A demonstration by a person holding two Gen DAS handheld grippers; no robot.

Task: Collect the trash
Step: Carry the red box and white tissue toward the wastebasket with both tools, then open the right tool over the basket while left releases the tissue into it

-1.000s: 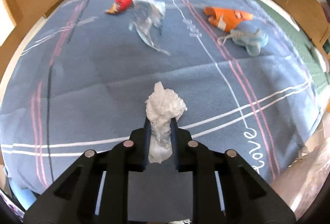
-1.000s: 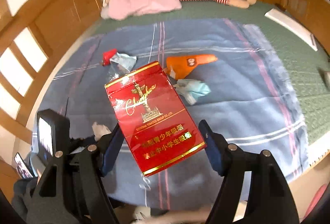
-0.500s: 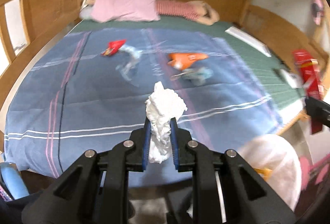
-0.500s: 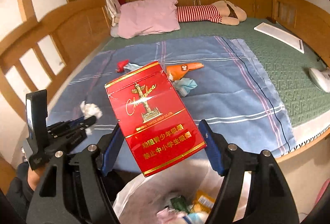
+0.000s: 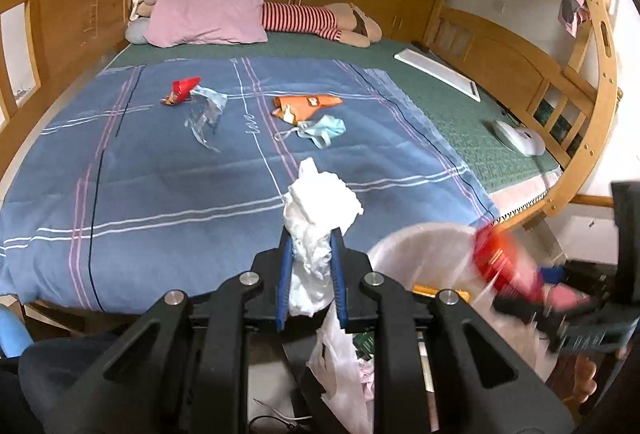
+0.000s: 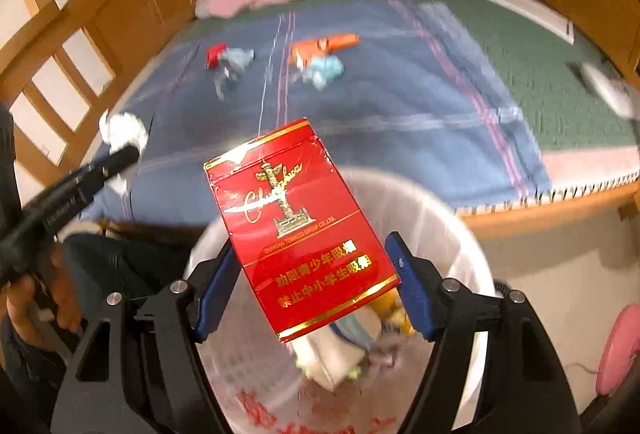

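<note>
Overhead, the cigarette pack (image 6: 298, 234) sits between the right tool's (image 6: 312, 286) fingers.

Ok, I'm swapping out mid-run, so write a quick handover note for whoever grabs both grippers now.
Left gripper: shut on a white tissue wad, just short of the lined bin.
Right gripper: holds the red cigarette pack over the bin, which already holds some trash.
Left to do: drop both, then fetch from the blue blanket the red wrapper, clear plastic, orange packet and face mask.
</note>
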